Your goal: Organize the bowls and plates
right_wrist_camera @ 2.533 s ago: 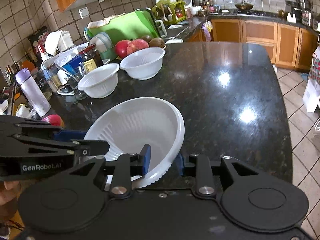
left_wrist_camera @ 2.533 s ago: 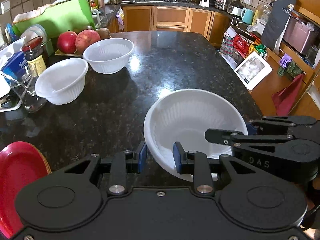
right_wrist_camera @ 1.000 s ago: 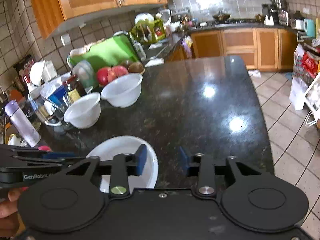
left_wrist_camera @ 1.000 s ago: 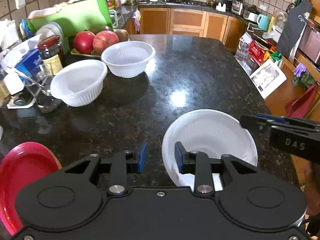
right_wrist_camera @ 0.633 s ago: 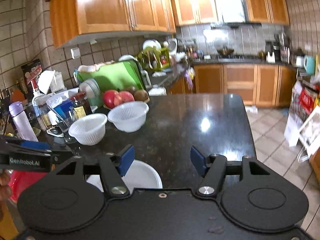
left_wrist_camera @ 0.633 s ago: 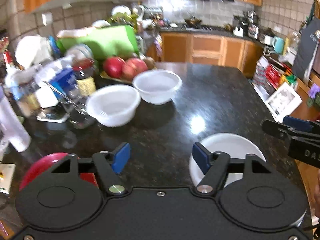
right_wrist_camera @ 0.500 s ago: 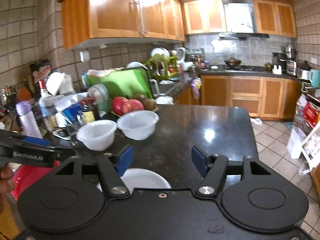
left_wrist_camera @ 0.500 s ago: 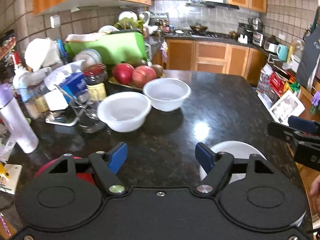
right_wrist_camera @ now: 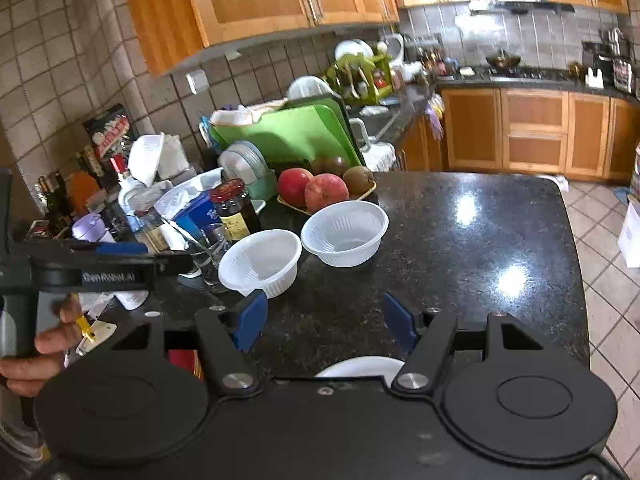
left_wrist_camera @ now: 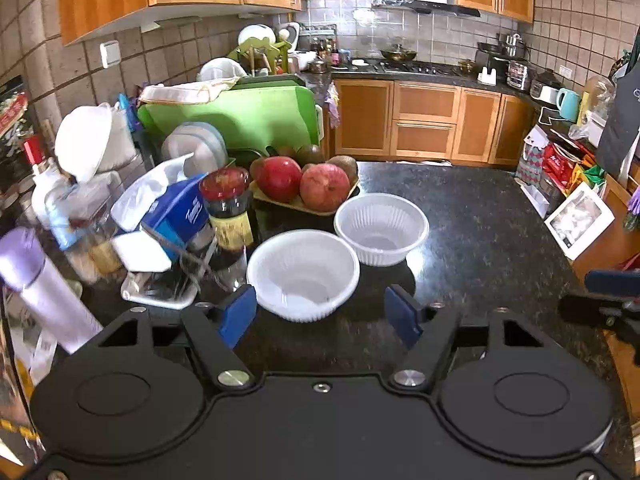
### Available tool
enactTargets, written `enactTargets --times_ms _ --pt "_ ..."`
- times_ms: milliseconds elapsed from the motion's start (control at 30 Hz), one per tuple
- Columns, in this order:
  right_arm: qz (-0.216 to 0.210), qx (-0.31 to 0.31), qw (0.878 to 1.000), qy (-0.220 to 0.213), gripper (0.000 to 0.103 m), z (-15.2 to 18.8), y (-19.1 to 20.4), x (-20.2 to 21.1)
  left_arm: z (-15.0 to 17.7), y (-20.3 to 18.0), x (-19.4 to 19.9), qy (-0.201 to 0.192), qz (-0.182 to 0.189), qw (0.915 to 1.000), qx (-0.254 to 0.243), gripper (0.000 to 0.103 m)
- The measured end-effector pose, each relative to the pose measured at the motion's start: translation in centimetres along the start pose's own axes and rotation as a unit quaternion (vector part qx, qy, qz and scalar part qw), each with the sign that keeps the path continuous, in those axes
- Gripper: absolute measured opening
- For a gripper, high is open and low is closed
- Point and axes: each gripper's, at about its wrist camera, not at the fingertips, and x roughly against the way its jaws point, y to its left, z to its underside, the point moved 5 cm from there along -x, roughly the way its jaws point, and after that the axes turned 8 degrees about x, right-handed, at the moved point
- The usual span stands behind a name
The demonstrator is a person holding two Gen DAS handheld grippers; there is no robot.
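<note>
— Sitting where, the bowls?
— Resting side by side on the dark countertop [left_wrist_camera: 480, 216]: near white bowl [left_wrist_camera: 303, 273] just beside far white bowl [left_wrist_camera: 381, 228], in front of the fruit tray [left_wrist_camera: 308, 206]. Peeking out under the right gripper [right_wrist_camera: 323, 322]: white plate [right_wrist_camera: 360, 366], at the counter's near edge.
— And the tongs?
— Both standing spread, gripping nothing. Left gripper [left_wrist_camera: 320, 316] having just narrowed slightly after opening, framing the near bowl without touching. Right one likewise, hovering over bare counter. Showing beside it: a hand [right_wrist_camera: 36, 354].
</note>
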Motion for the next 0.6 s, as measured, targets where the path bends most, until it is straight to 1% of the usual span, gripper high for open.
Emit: enactTargets --times_ms 33,167,267,300,333,433,533,600 --pt "0.002 -0.002 1.0 0.005 0.064 -0.5 0.1 -0.5 -0.7 0.0 -0.3 0.002 0.009 0.9999 -0.005 0.07" --pt "0.014 -0.022 0.999 0.033 0.059 -2.3 -0.2 -2.8 -2.3 0.0 -2.0 0.017 0.022 0.9994 -0.019 0.068" --pt "0.019 -0.048 0.997 0.055 0.053 -3.5 -0.8 -4.6 -3.3 0.1 -3.6 0.039 0.031 0.9986 -0.02 0.064" --pt "0.021 -0.056 0.996 0.063 0.05 -3.9 -1.1 -5.2 -3.7 0.1 -4.2 0.049 0.036 0.9979 -0.021 0.064" --pt "0.024 -0.062 0.995 0.07 0.05 -4.4 -1.4 -5.9 -4.1 0.2 -4.8 0.056 0.038 0.9975 -0.021 0.064" --pt "0.036 -0.074 0.993 0.082 0.049 -5.5 -2.0 -7.6 -5.3 0.1 -6.6 0.068 0.04 0.9967 -0.02 0.063" --pt "0.048 -0.084 0.991 0.091 0.047 -6.2 -2.4 -9.3 -6.1 0.0 -8.1 0.075 0.027 0.9965 -0.023 0.063" --pt "0.055 -0.083 0.99 0.096 0.045 -6.6 -2.6 -10.6 -6.5 -0.3 -9.3 0.082 0.025 0.9959 -0.029 0.063"
